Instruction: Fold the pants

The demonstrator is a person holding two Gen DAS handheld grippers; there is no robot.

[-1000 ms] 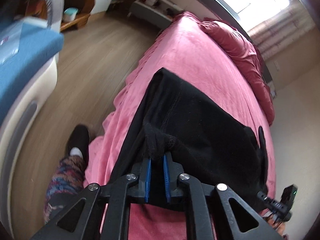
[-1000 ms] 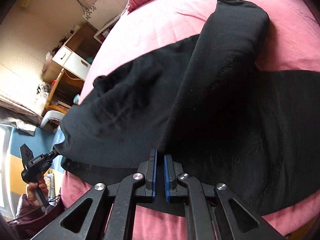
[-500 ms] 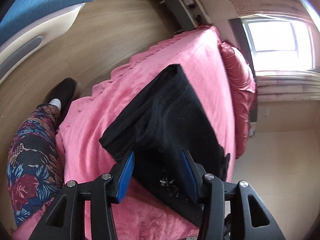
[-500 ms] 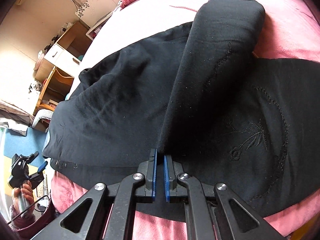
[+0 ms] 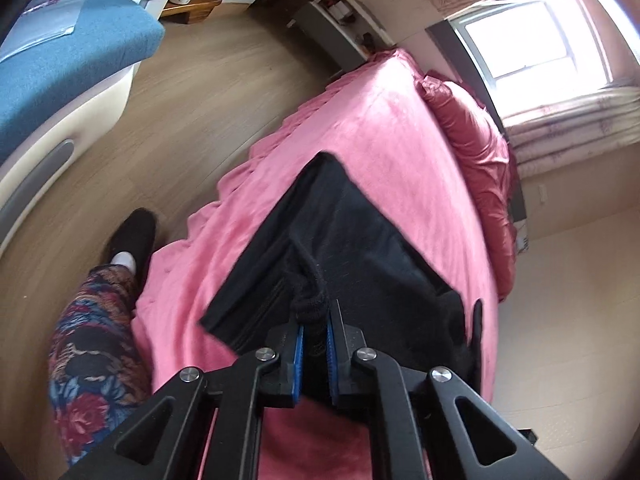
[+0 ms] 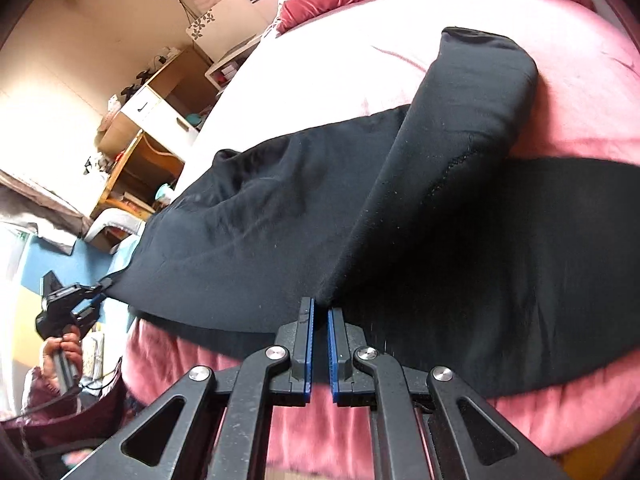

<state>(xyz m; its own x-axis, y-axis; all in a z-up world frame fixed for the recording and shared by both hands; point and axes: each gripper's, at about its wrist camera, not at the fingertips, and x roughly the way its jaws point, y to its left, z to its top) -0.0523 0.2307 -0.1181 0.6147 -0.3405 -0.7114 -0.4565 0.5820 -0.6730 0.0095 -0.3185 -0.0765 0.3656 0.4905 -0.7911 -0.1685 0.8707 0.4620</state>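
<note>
Nearest the left wrist camera, the left gripper [image 5: 313, 326] has its fingers clamped on a bunched black edge of the pants [image 5: 352, 256], which looks like the waistband end. In the right wrist view, the right gripper [image 6: 319, 314] has its fingers pressed together on a corner of the same cloth, where a doubled-over leg [image 6: 448, 152] rises away from it. Both pinches sit at the near edge of the bed [image 5: 380, 128], just above the pink cover.

Beyond the fingers the pants lie flat across the pink bed cover, black against it. One leg already lies folded over the rest, its cuff end pointing toward the red pillows [image 5: 476, 152] at the far side. The wider part of the garment spreads sideways, a little rumpled near the left gripper.

As a judgement, the fold is partly done: a first lengthwise fold seems laid, while folding the length in half and smoothing remain.
</note>
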